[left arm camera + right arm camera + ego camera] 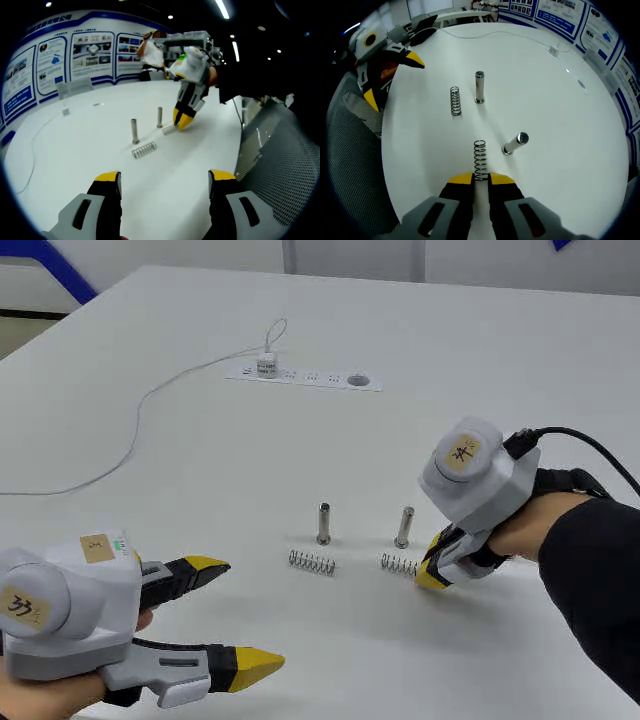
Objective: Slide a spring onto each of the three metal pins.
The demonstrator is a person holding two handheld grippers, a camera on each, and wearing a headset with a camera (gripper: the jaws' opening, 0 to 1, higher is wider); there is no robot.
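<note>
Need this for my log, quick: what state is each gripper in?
Left gripper: open, holding nothing.
Right gripper: shut on one end of a small coiled metal spring.

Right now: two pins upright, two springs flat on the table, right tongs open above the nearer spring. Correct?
Not quite. The right tongs are not open above the nearer spring; they are shut on its end, as the right gripper view shows. The rest holds.
</note>
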